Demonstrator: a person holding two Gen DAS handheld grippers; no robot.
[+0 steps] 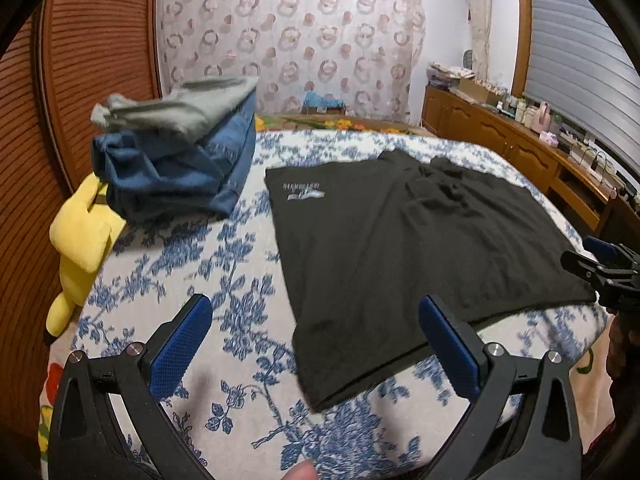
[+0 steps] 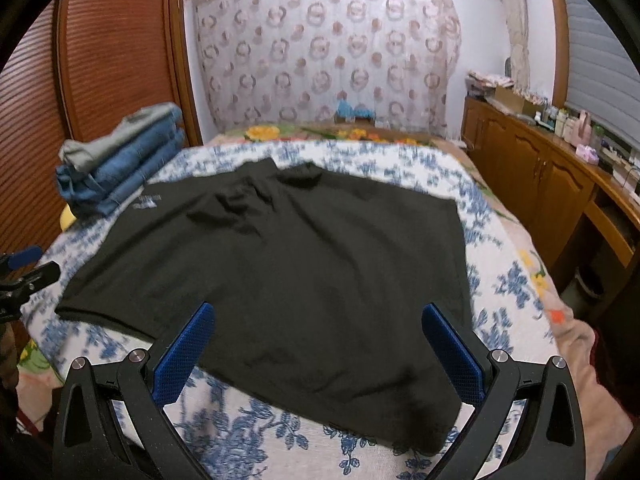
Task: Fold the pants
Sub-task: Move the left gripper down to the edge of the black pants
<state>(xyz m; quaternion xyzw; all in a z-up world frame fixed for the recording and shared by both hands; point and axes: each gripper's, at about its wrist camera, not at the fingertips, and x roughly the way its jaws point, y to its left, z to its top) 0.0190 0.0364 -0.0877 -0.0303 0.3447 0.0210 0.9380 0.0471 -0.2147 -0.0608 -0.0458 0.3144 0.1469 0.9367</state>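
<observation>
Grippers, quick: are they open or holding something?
Left gripper: open, holding nothing.
Right gripper: open, holding nothing, above the black pants.

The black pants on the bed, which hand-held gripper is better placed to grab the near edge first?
Right. The right hand-held gripper hangs open with the black pants between its fingers. The left hand-held gripper, also open, straddles only their near-left corner, mostly over the bedspread.
</observation>
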